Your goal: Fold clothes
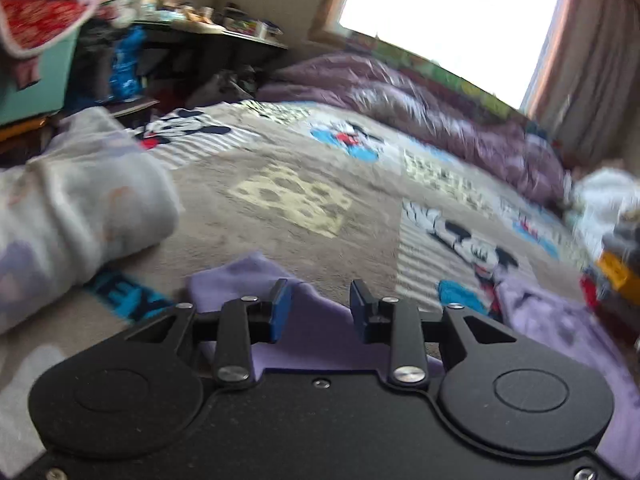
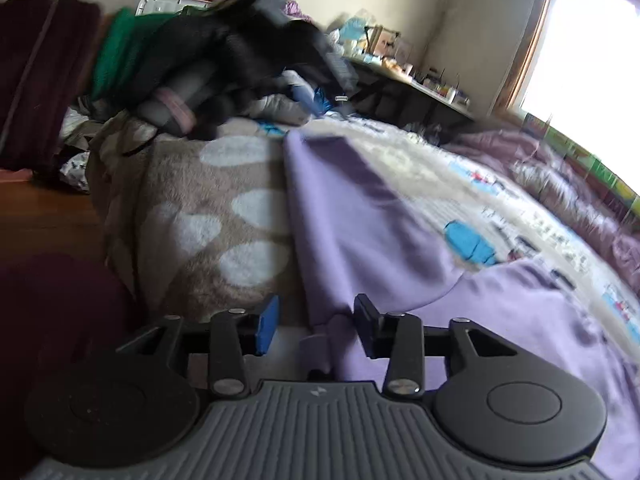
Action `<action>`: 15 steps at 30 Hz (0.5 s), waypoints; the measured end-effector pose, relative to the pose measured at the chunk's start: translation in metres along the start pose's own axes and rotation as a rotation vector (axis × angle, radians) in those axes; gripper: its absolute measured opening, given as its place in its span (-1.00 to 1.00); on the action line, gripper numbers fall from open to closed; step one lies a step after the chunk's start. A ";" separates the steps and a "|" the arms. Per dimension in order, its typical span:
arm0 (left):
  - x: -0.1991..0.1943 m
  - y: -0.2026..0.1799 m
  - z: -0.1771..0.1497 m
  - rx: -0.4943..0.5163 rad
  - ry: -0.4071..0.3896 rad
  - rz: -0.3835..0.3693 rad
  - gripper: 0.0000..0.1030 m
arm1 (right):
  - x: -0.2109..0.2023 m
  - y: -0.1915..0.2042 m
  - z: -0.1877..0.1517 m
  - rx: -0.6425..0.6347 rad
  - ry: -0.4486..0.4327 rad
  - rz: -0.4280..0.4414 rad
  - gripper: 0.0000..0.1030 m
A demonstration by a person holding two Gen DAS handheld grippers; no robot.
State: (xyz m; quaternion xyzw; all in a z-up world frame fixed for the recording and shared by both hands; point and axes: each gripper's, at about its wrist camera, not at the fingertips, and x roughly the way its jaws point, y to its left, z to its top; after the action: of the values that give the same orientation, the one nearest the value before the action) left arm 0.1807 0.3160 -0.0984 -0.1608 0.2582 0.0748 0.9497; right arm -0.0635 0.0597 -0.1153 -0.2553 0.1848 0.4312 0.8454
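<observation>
Lavender garment [image 1: 320,328], a soft, matte knit, lies spread on the bed's fuzzy cartoon-mouse blanket [image 1: 280,200]. In the left wrist view the left hand-held gripper [image 1: 320,308] hovers just over the garment's near corner, its blue-padded fingers parted with only cloth seen between them, gripping nothing. Beside the garment, toward the bed's left edge, sits a rolled, plush pale fleece bundle [image 1: 80,208]; beyond it a puffy, shiny mauve comforter [image 1: 440,120] is heaped under the window.

In the right wrist view the garment [image 2: 360,220] drapes in long smooth folds across the blanket [image 2: 192,216]. The right hand-held gripper [image 2: 316,320] stands wide open at the garment's near hem, a small folded edge lying between the fingers, unclamped.
</observation>
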 end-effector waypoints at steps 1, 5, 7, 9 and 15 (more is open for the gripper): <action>0.017 0.000 0.001 0.017 0.041 0.033 -0.41 | 0.002 -0.001 -0.001 0.013 0.006 0.006 -0.11; 0.067 0.013 0.000 0.060 0.171 0.143 -0.33 | 0.002 0.000 -0.005 0.036 0.000 0.008 -0.11; 0.068 0.011 0.007 0.073 0.176 0.160 -0.32 | 0.001 0.002 -0.007 0.041 -0.007 0.002 -0.11; 0.067 0.013 0.008 0.051 0.167 0.165 -0.31 | 0.001 0.003 -0.010 0.047 -0.017 -0.004 -0.11; 0.017 -0.022 -0.003 0.074 0.100 0.054 -0.34 | 0.001 0.001 -0.019 0.067 -0.053 -0.011 -0.10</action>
State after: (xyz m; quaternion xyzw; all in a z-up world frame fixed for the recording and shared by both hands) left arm 0.1992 0.2952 -0.1034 -0.1219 0.3124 0.0828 0.9385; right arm -0.0656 0.0496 -0.1309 -0.2163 0.1752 0.4265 0.8606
